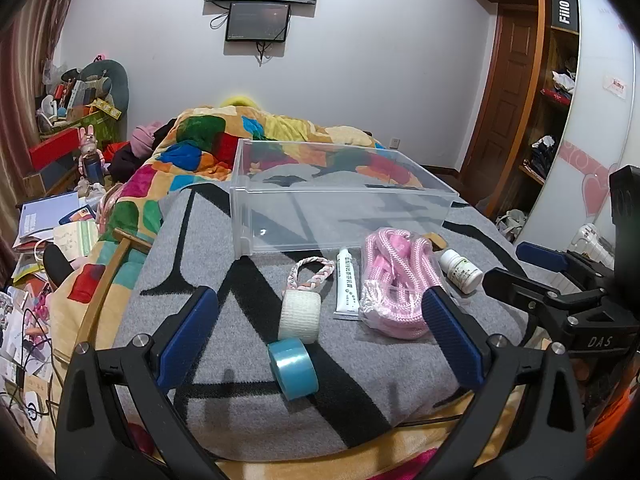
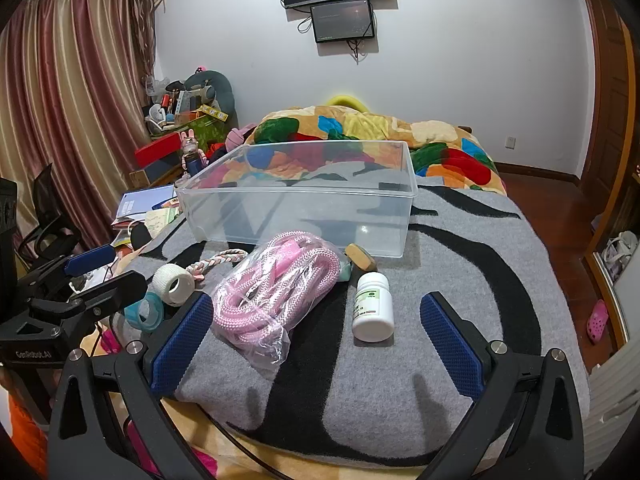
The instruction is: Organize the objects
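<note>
Both tools hover above the grey blanket [image 2: 460, 264], fingers spread and empty: left gripper [image 1: 320, 320] before the blue tape roll [image 1: 293, 368], right gripper [image 2: 316, 334] facing the white pill bottle [image 2: 373, 306] and bagged pink rope [image 2: 268, 292]. Beyond, the clear bin [image 2: 296, 196] waits open, apparently the destination for this loose row.

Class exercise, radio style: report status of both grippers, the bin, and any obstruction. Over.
Left gripper open, empty; right gripper open, empty. Bin empty on the blanket. Rope bag, bottle, tapes lie loose before it. Nothing blocking.
</note>
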`<state>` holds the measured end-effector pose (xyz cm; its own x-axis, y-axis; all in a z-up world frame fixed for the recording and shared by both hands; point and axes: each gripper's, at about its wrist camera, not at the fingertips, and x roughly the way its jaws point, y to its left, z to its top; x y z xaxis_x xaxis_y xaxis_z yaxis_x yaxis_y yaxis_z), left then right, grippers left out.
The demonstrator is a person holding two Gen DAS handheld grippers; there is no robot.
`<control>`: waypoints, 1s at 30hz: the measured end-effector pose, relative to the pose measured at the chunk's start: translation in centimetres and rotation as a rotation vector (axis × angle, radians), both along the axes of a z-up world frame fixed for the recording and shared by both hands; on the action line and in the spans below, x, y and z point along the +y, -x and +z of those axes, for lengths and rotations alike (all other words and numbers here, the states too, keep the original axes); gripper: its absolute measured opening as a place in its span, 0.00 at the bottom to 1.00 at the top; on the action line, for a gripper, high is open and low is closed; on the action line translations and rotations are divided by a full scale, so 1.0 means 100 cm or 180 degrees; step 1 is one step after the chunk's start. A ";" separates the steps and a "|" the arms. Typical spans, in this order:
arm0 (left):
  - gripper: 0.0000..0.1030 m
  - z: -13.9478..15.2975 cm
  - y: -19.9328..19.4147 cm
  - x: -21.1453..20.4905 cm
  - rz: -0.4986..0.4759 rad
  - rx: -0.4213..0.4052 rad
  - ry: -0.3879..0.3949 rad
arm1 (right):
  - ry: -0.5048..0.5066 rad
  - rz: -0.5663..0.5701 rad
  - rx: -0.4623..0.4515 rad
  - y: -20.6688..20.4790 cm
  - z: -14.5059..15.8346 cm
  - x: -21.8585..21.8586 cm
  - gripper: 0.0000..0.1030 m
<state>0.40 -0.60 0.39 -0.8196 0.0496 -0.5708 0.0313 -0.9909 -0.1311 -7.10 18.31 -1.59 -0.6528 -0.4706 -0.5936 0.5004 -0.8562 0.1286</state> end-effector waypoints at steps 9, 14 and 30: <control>1.00 -0.001 -0.001 0.002 -0.0005 -0.0011 0.0001 | 0.0004 0.0006 -0.0004 -0.001 0.000 -0.001 1.00; 1.00 -0.001 0.000 0.002 -0.0012 -0.0014 0.0004 | 0.0003 0.0006 -0.0003 -0.002 0.001 -0.001 1.00; 1.00 0.000 -0.001 0.001 -0.0015 -0.0014 0.0003 | 0.0002 0.0011 0.0000 -0.004 0.001 -0.002 1.00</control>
